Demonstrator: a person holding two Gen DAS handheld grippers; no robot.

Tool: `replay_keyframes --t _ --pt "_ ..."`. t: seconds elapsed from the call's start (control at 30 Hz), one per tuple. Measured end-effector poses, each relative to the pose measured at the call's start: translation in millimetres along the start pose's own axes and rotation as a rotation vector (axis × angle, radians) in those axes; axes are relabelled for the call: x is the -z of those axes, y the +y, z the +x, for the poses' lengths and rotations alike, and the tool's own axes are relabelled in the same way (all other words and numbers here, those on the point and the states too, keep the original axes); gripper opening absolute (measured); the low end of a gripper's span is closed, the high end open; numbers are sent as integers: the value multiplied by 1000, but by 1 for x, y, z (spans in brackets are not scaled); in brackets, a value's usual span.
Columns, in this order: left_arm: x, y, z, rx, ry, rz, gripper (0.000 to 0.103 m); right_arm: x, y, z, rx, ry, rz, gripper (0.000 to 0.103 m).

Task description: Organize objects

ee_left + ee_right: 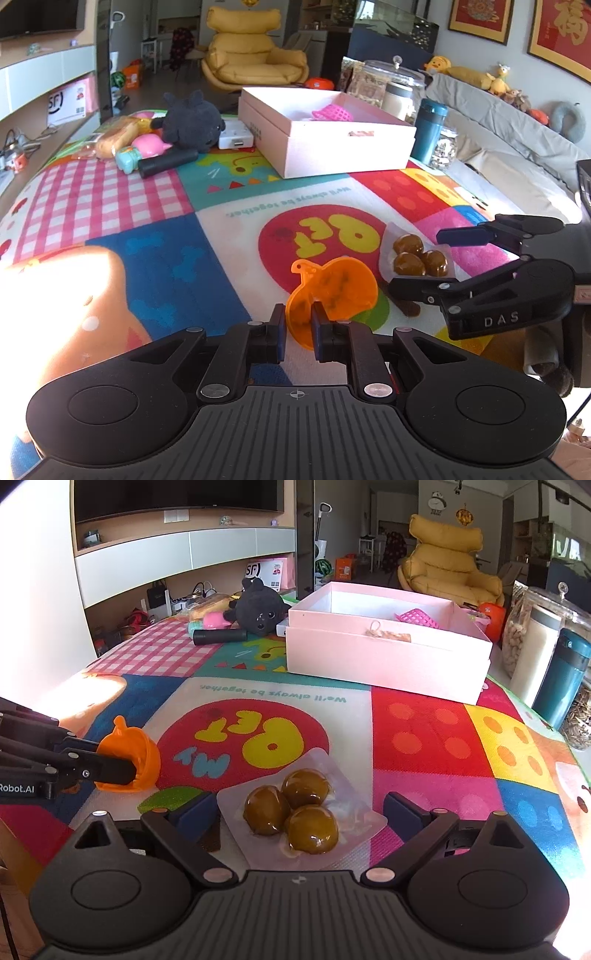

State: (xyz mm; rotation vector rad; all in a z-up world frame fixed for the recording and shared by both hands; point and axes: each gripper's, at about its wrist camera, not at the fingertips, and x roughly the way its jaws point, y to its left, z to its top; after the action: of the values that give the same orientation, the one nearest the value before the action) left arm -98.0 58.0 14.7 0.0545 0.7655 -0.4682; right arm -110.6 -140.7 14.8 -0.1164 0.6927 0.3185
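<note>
Right, the left gripper (298,334) is pinching the rim of the orange cup (332,295), tilted just above the play mat (147,258). Beside it, the right gripper (297,812) hangs with jaws spread wide on either side of the clear packet of three brown balls (295,812), pads not yet touching it. Best bet here: sink lower so the pads meet the flat plastic edges, close gently, avoid squashing the balls. Then both go to the pink box (388,664), well beyond on the mat.

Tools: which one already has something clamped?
The left tool, shut on the orange funnel. The right tool is open around the packet of brown balls.
</note>
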Motion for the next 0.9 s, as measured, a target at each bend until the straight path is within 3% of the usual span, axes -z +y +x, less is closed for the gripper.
replay_keyframes --t 0.07,0.23,0.27,0.33,0.43,0.5,0.63,0.73,0.77,0.83,0.9 --pt "0 0 0 0 1 0 17 2 6 -8 14 -13 -26 81" --pt "0 -1 1 -6 -2 1 17 2 11 -25 13 -34 -43 73" --pt "0 -2 1 -7 -2 2 17 1 12 -26 14 -34 -45 60" --pt "-1 -2 1 -7 -2 2 17 -1 11 -26 23 -19 -40 44" --pt "-1 -2 1 -7 -2 2 17 0 9 -24 39 -15 -55 40" --pt "-1 -2 1 -7 -2 1 17 3 9 -26 51 -20 -72 42" --pt "-1 -3 0 -6 -3 0 17 14 7 -31 156 -43 -146 72" --pt "-1 -2 1 -5 -4 -5 17 22 -3 -35 235 -40 -148 81" --pt "-1 -2 1 -4 -4 -7 17 22 -10 -38 216 -35 -107 90" --pt "-1 -2 1 -4 -5 -6 17 23 -25 -42 151 -30 10 100" --pt "-1 -3 1 -4 -7 -6 17 24 -34 -40 82 -15 129 100"
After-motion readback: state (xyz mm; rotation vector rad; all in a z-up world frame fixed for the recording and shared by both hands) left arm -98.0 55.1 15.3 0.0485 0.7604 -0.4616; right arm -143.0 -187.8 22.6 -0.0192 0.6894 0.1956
